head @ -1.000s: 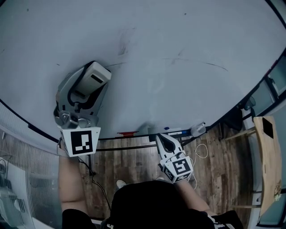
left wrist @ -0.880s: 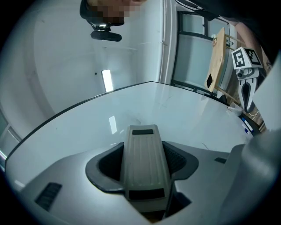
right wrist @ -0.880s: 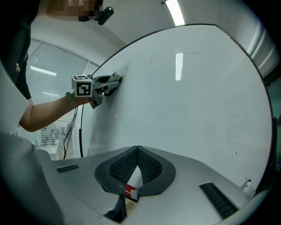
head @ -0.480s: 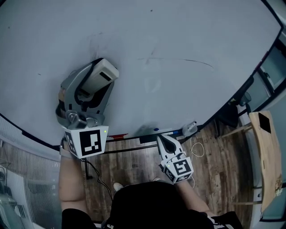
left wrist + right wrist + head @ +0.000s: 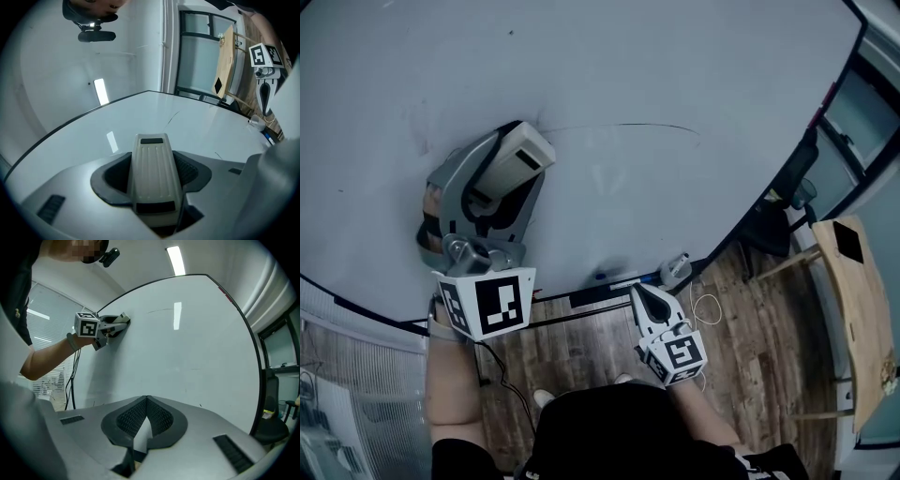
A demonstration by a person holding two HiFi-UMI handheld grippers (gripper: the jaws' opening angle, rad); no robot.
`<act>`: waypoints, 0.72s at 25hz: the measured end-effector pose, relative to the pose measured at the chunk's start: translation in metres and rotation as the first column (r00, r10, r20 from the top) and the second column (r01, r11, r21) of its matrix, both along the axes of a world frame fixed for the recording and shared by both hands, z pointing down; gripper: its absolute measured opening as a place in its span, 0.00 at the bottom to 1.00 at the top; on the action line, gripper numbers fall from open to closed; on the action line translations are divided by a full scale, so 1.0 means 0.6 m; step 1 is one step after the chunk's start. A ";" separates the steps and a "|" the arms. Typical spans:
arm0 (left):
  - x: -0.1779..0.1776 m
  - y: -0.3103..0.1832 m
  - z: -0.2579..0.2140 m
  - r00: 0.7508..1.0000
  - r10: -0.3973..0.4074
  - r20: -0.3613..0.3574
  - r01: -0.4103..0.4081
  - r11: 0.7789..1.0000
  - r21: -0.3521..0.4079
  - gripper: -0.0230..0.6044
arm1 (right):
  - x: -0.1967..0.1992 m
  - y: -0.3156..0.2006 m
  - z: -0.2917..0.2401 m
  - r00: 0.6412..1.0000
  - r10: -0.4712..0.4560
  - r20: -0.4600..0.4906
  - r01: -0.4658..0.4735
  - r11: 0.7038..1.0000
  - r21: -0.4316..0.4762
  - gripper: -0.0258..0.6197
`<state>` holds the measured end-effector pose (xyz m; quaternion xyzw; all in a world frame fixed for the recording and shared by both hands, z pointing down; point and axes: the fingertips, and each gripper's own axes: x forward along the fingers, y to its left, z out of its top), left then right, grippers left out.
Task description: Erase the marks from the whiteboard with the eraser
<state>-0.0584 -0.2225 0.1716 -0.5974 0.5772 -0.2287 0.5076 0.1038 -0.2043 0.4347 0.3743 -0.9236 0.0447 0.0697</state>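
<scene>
Left tongs (image 5: 521, 156) clamp eraser (image 5: 154, 180) on whiteboard (image 5: 675, 75) — thin line (image 5: 614, 126) beside; right tongs (image 5: 643, 296) closed, empty.

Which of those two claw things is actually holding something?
The left gripper: its jaws clamp the eraser against the whiteboard. The right gripper is shut, empty, off the board.

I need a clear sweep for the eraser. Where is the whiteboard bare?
Bare: the wide stretch of whiteboard above the thin line, and the patch below it, right of the eraser. Crowded: the tray along the bottom edge, by the right gripper.
</scene>
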 end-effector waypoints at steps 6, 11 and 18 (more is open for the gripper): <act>0.100 -0.050 0.006 0.998 0.000 0.070 0.002 1.000 -0.030 0.45 | 0.068 -0.023 0.009 0.999 0.007 0.054 -0.010 0.999 0.049 0.08; 0.177 -0.089 0.016 0.995 0.010 0.098 -0.004 0.998 -0.064 0.45 | 0.137 -0.039 0.005 0.996 0.053 0.067 -0.056 0.997 0.049 0.08; 0.273 -0.138 0.035 0.993 0.041 0.107 -0.027 0.991 -0.129 0.45 | 0.231 -0.048 0.009 0.988 0.141 0.064 -0.143 0.990 0.021 0.08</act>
